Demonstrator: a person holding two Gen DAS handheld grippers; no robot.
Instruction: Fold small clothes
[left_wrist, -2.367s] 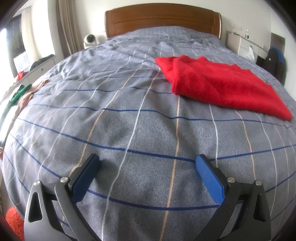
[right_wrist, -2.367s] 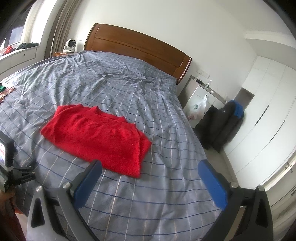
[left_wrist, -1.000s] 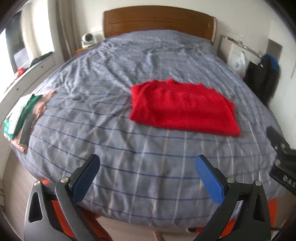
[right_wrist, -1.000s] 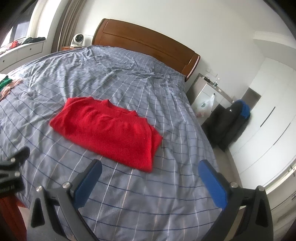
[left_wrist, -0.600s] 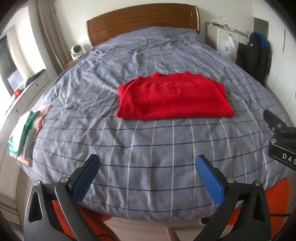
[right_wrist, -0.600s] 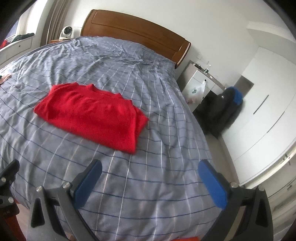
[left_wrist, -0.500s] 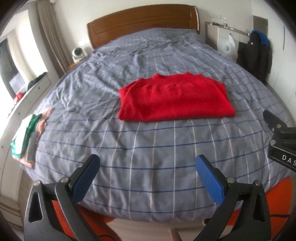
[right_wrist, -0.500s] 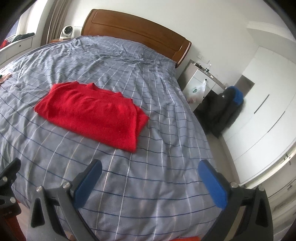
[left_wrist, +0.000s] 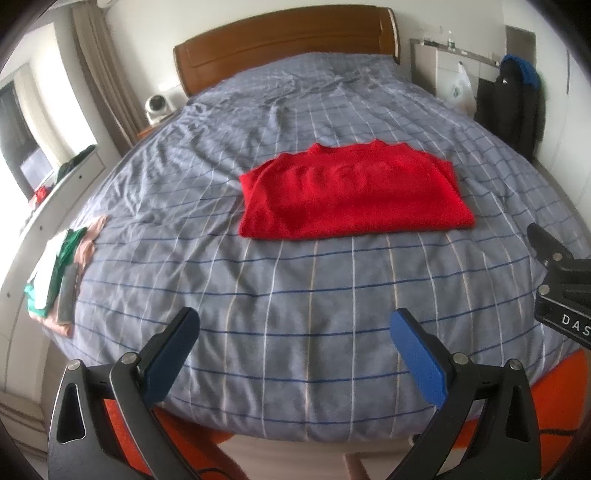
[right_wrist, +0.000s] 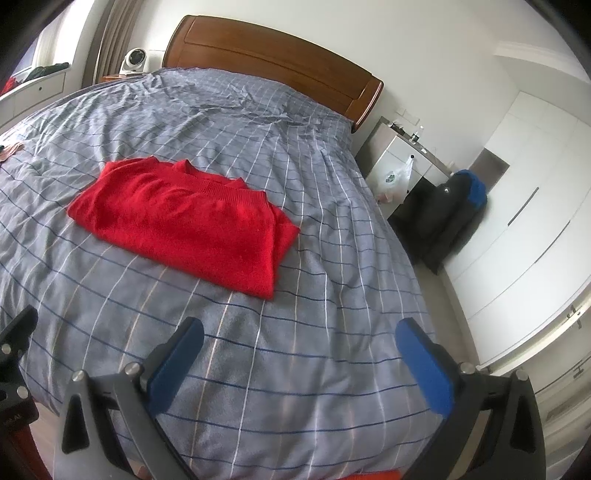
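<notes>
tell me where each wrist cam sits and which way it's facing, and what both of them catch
Left wrist: on the open left gripper at the bed's foot, facing the brown wooden headboard; its own blue fingers show, the right gripper's black body at the right edge.
Right wrist: on the open right gripper, facing the headboard at an angle, white wardrobe to the right.
Shared: the folded red knit sweater on the grey checked duvet.

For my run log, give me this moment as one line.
left tool: open, empty | right tool: open, empty | red sweater: folded, flat on bed | both tools clear of it
</notes>
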